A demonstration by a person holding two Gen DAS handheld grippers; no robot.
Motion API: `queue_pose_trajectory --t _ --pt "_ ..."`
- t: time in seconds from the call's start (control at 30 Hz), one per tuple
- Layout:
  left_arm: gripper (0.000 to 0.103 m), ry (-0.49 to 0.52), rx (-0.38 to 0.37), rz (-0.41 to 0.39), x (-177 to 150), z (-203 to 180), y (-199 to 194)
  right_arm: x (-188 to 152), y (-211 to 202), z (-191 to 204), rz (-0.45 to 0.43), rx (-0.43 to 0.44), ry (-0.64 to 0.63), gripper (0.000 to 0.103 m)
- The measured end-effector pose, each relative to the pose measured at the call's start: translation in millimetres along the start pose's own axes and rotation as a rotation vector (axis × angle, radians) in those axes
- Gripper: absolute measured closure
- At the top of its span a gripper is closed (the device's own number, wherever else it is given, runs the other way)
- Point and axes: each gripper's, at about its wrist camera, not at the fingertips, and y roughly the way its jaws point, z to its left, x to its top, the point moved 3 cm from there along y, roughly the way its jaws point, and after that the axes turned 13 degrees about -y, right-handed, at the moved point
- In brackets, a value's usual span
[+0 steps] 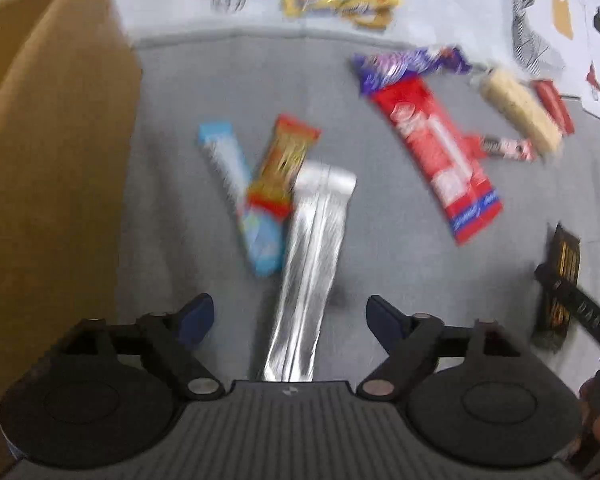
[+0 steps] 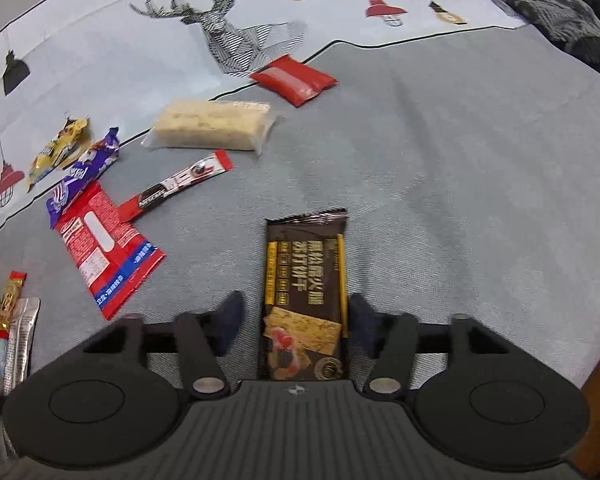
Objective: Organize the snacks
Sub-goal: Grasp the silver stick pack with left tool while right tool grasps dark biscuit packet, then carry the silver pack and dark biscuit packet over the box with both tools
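Between the right gripper's (image 2: 294, 322) spread fingers lies a dark cracker pack (image 2: 305, 300) on the grey surface (image 2: 460, 200) — ungripped; the left gripper (image 1: 288, 316), fingers wide apart, straddles a silver sachet (image 1: 312, 264).

Gripper body hides the silver packet's (image 1: 312, 256) near end.

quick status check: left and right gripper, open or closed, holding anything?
Left gripper: open, empty, fingers either side of the silver packet.
Right gripper: open, straddling the dark cracker packet, not clamped.
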Motion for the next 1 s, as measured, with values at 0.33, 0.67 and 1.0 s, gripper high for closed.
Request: queue_pose_trajectory --t 0.33,0.67,1.0 --pt "0.085 0.019 -0.123 -0.002 -7.4 8.6 -30.9 -0.7 -33.9 1.1 -0.076 0.003 0.013 0.062" --pt "0.085 0.026 -0.259 -0.176 -44.7 49.7 -162.3 -7.6 -163.4 57.1 -0.247 0.155 -0.082 0.062" --pt "0.085 -0.077 -0.177 -0.290 -114.5 189.2 -248.1 -71.5 -272.8 188.6 -0.205 0.417 -0.361 0.062"
